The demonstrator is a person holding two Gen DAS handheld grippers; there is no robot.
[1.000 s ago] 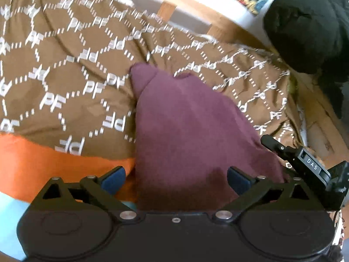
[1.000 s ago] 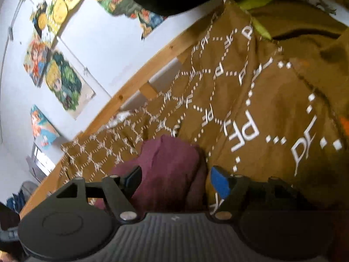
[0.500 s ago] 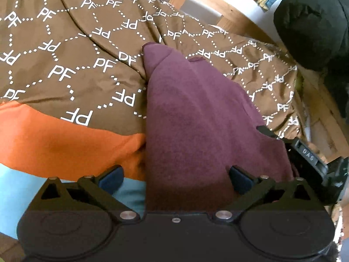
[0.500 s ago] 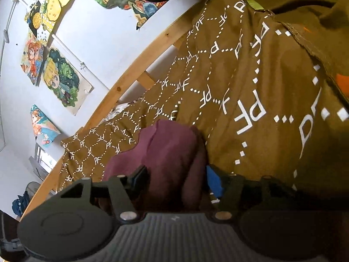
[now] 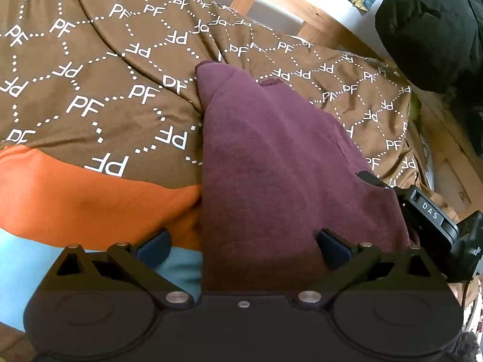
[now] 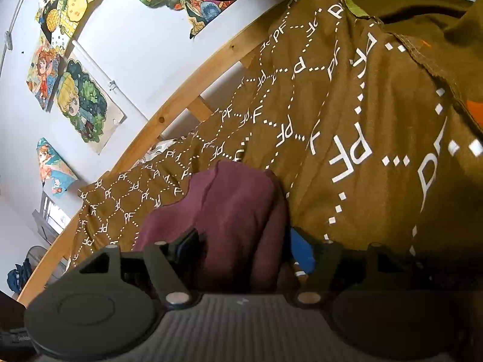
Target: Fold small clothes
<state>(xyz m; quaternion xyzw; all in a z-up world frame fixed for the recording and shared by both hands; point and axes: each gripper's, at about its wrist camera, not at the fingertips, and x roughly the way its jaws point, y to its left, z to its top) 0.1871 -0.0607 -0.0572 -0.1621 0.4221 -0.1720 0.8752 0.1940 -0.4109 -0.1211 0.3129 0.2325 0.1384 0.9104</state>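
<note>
While the left gripper stays wide open over the near edge of the maroon garment, the right gripper is the one that changes: a second ago its jaws stood wide, and now they are narrow, with a bunched part of the maroon garment between the blue pads. I cannot tell for sure that the pads press the cloth firmly, but it looks like a grasp. In my judgement this means the right side is ready to lift or carry an edge over for a fold, while the left one has not yet taken hold of anything.

The garment lies spread on a brown blanket with a white "PF" pattern, its far tip pointing away from the left camera. Near and to the left, an orange band and a light blue strip show under the blanket's edge. The surface seems soft and uneven, so the cloth may slide a little.

On the far side runs a wooden bed rail, and behind it a white wall with colourful cartoon posters. A black bundle sits at the far right.
</note>
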